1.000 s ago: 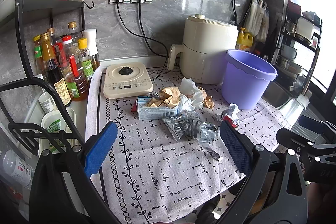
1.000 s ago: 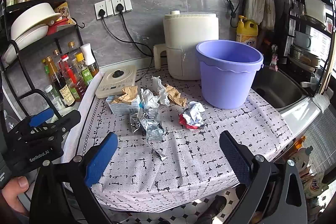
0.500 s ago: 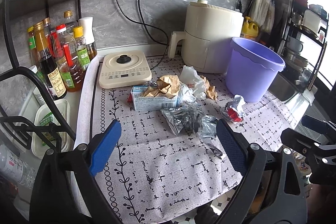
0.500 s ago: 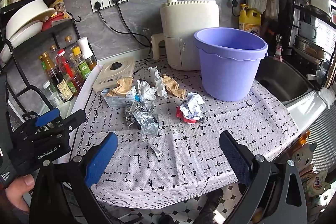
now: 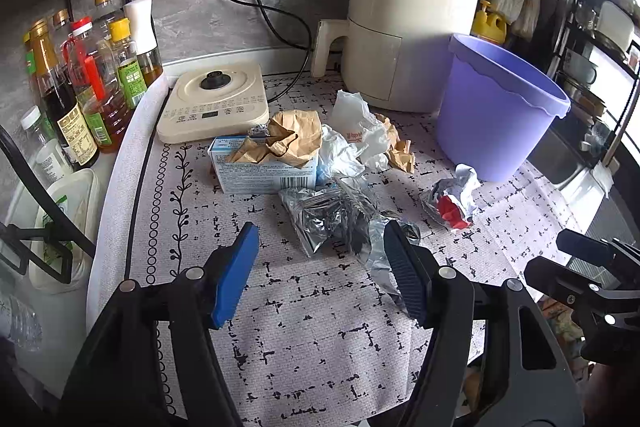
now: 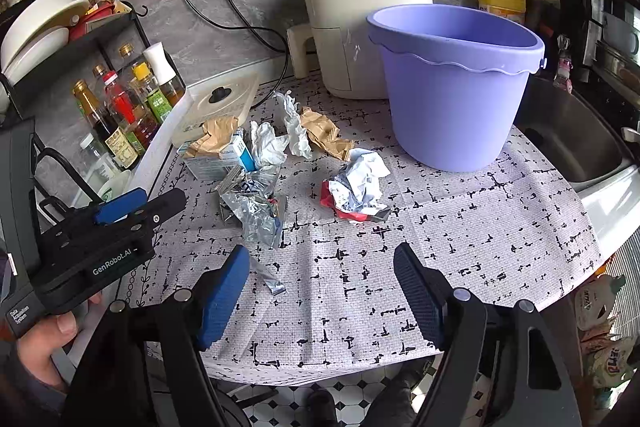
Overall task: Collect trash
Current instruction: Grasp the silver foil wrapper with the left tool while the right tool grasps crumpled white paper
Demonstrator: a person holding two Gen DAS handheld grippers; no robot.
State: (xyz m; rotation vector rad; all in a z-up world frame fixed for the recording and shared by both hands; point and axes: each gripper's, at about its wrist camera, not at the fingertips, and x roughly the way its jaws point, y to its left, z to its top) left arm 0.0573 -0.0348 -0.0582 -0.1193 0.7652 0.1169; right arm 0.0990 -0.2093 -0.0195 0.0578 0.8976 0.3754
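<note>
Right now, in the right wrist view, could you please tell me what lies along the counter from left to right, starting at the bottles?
Sauce bottles → blue carton under brown paper → silver foil wrapper → red and white crumpled wrapper → purple bucket → sink.

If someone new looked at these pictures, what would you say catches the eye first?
Probably the big purple bucket, standing on the patterned cloth in front of the cream air fryer. Next comes the litter to its left: a crumpled red and white wrapper, silver foil packets, and brown paper on a blue carton. Both grippers, left and right, hang open and empty above the cloth's near edge.
</note>
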